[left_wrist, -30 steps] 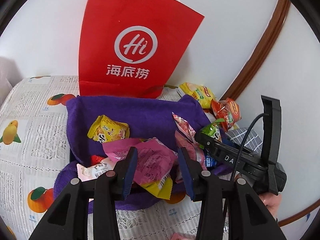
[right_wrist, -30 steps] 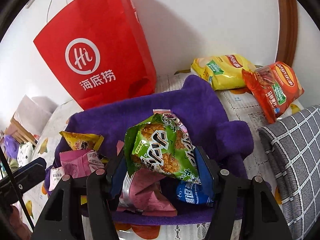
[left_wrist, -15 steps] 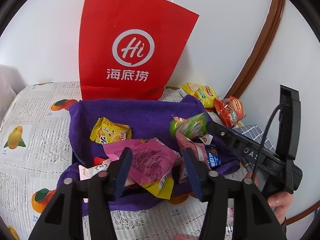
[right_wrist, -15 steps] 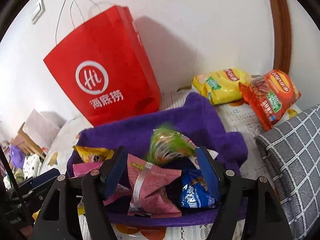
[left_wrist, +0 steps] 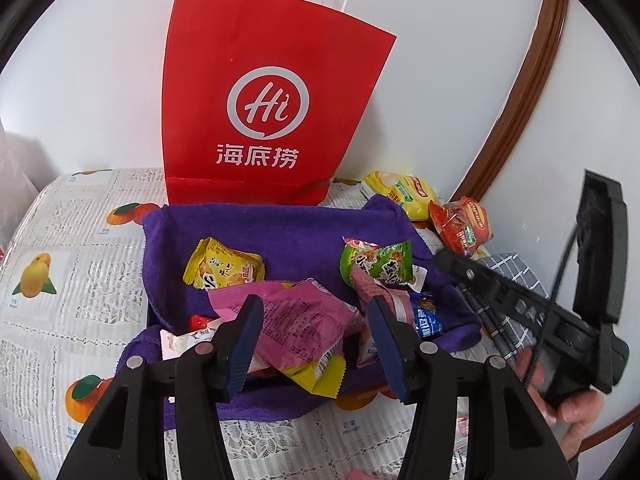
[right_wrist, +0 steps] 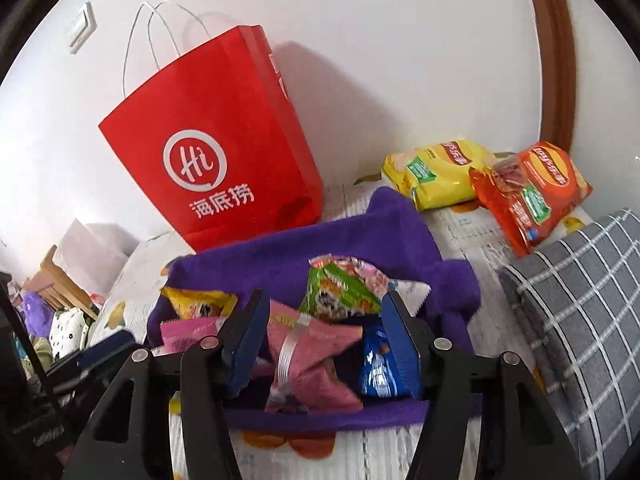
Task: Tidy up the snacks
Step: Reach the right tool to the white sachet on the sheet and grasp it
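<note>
Two grippers, left (left_wrist: 314, 336) and right (right_wrist: 324, 334), hang wide open, holding nothing, near a purple cloth (left_wrist: 288, 236); two chip bags, yellow (right_wrist: 438, 172) and orange (right_wrist: 528, 196), lie far right.

both tongs, left (left_wrist: 314, 344) and right (right_wrist: 324, 344), gape empty.

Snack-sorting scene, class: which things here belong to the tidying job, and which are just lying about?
Belong to the job:
purple-lined basket
green snack packet
pink packet
yellow chip bag
orange chip bag
left gripper, open
right gripper, open

Just lying about:
red paper bag
grey checked cushion
wall switch
</note>
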Motion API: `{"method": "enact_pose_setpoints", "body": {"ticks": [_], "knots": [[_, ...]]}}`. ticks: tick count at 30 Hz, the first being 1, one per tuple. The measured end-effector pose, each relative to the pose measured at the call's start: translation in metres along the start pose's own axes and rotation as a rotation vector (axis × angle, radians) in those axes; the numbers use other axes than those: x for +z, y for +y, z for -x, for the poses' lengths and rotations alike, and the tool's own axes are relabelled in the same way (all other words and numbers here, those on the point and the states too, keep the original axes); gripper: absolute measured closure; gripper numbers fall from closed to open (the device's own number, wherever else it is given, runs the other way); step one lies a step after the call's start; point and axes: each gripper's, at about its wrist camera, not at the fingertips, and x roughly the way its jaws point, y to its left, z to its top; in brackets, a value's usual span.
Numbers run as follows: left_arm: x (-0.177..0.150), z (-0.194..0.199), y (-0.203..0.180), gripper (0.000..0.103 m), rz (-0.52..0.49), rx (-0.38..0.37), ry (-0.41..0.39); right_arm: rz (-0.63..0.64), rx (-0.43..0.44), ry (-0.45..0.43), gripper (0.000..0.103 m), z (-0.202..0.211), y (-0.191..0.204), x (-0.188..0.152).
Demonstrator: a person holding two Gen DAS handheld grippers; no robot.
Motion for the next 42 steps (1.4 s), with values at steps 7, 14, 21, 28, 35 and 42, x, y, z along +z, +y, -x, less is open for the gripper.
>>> {"method": "enact_pose_setpoints", "body": {"ticks": [7, 14, 21, 28, 35, 42], "knots": [[0.001, 0.006, 0.001, 0.051, 0.014, -0.041, 0.004, -0.016, -0.081, 0.070, 0.036, 0.044, -0.002, -0.047], [0.000, 0.014, -0.011, 0.051, -0.026, -0.057, 0.002, -0.094, -0.246, 0.182, 0.025, 0.068, -0.025, -0.101], [-0.004, 0.016, -0.023, 0.051, -0.091, -0.066, 0.012, -0.219, -0.198, 0.291, 0.025, 0.059, -0.034, -0.132], [-0.004, 0.015, -0.022, 0.051, -0.095, -0.063, 0.019, -0.224, -0.242, 0.301, 0.015, 0.046, -0.023, -0.138], [-0.004, 0.015, -0.022, 0.051, -0.093, -0.065, 0.021, -0.110, -0.331, 0.272, 0.007, 0.030, -0.003, -0.145], [-0.009, 0.009, -0.028, 0.051, -0.116, -0.060, 0.043, -0.004, -0.364, 0.242, 0.027, 0.029, 0.005, -0.151]]}}
